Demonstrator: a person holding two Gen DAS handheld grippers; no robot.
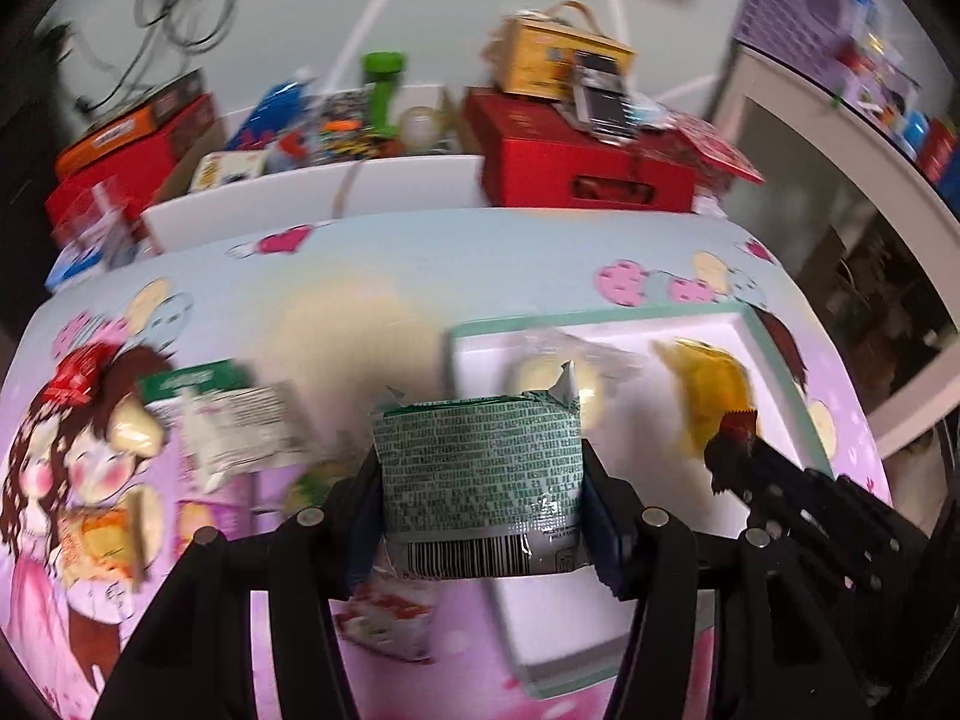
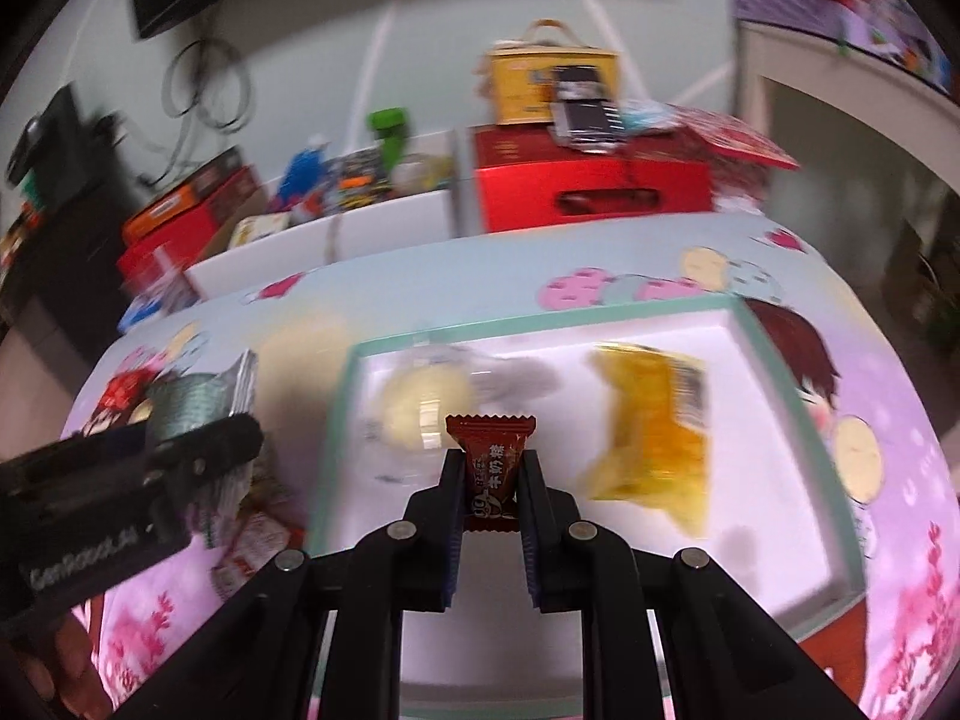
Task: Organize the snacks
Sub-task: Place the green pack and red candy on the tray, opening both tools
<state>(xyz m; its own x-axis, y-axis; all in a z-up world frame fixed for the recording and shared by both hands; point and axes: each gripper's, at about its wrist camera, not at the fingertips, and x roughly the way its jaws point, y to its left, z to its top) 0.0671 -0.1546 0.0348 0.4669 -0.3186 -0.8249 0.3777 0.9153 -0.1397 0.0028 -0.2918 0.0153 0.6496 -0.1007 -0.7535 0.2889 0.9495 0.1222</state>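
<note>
Legible text, this moment. The brown candy wrapper [image 2: 491, 468] pinched in my right claw [image 2: 491, 474] carries white Chinese characters, 牛奶糖, running down its face, with what looks like "99" beneath them. The side of my left claw [image 2: 108, 516], seen from the right wrist view, bears a white maker's mark; it seems to begin "Gen", the rest too blurred. The green packet [image 1: 480, 480] in my left claw shows dense fine print, unreadable, and a barcode along its lower edge. Boxes behind the worktop: lettering too smeared to read.
</note>
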